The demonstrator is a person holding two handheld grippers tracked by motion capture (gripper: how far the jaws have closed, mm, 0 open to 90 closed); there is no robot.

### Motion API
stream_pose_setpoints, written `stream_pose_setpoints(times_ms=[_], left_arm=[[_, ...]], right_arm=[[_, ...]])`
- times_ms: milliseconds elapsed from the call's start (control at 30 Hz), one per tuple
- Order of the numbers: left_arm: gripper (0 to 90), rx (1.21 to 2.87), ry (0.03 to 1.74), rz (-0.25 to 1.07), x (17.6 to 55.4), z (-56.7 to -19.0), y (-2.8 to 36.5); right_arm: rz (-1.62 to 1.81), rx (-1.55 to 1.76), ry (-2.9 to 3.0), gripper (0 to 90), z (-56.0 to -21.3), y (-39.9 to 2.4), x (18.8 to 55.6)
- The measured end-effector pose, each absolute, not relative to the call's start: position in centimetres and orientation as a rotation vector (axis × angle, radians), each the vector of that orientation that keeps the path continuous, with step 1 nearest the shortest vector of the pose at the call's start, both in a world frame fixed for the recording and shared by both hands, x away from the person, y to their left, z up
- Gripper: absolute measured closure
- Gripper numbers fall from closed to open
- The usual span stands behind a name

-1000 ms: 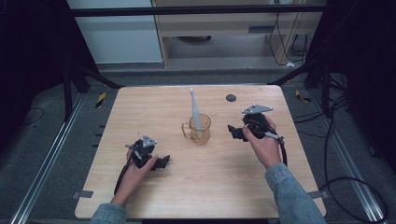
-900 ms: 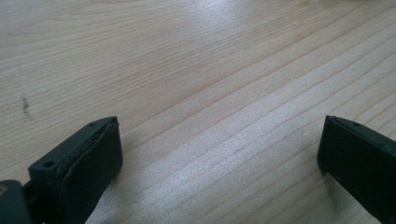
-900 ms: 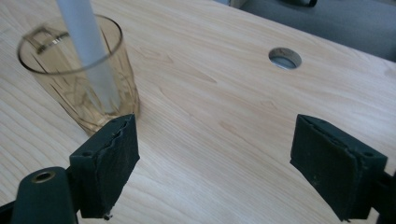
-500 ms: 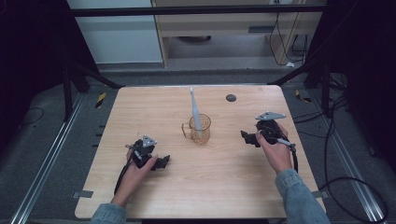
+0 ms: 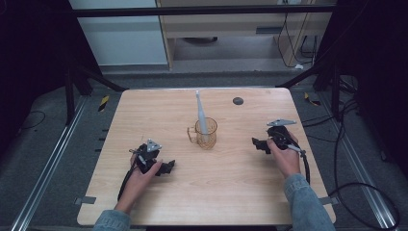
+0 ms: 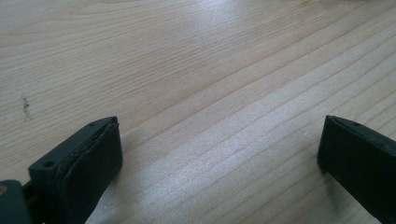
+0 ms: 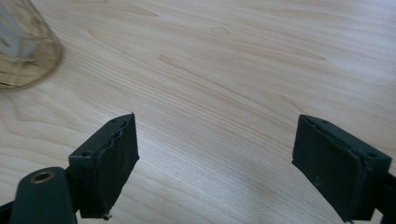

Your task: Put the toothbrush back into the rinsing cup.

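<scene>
On the pale wooden table, amber mug, toothbrush.

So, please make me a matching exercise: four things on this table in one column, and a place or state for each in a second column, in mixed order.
Things:
1. electric toothbrush
2. amber glass mug
3. left gripper
4. small dark disc

Places or states:
a. near the table's far edge, alone
b. at the table's middle, handle towards the person's left
c. standing tilted inside the mug
d. open, empty, low over bare wood

Pairs: 1-c, 2-b, 3-d, 4-a
</scene>
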State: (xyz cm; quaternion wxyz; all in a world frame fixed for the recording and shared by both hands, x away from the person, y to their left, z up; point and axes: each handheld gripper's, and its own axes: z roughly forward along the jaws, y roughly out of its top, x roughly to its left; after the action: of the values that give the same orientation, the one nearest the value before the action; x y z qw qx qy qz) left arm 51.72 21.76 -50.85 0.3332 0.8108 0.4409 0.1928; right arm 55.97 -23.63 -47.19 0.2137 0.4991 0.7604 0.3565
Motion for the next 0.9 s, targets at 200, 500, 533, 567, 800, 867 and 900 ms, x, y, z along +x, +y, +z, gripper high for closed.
stream_pose_setpoints(times_ms=[200,500,533,567,800,867,900], left_arm=[[0.0,2.122,1.149,0.504,51.7,-50.8,21.8],[0.0,2.117,1.151,0.504,51.7,-50.8,21.8],[0.0,2.117,1.151,0.504,51.7,-50.8,21.8],[0.0,2.117,1.151,0.504,51.7,-50.8,21.8],[0.0,2.117,1.151,0.503,51.7,-50.8,21.8],[0.0,2.121,1.15,0.503,51.7,-50.8,21.8],[0.0,2.121,1.15,0.503,51.7,-50.8,21.8]], right_arm=[[0.925,1.442,2.08,11.1,-48.3,-24.5,56.7],[0.902,1.516,1.983,8.9,-49.7,-25.2,57.8],[0.909,1.523,1.975,8.7,-49.8,-25.2,57.8],[0.913,1.525,1.965,8.4,-49.9,-25.2,57.9],[0.926,1.551,1.942,8.4,-50.6,-25.2,58.4],[0.898,1.536,1.953,8.4,-50.9,-25.1,58.5],[0.871,1.531,1.974,7.2,-51.0,-25.1,58.6]])
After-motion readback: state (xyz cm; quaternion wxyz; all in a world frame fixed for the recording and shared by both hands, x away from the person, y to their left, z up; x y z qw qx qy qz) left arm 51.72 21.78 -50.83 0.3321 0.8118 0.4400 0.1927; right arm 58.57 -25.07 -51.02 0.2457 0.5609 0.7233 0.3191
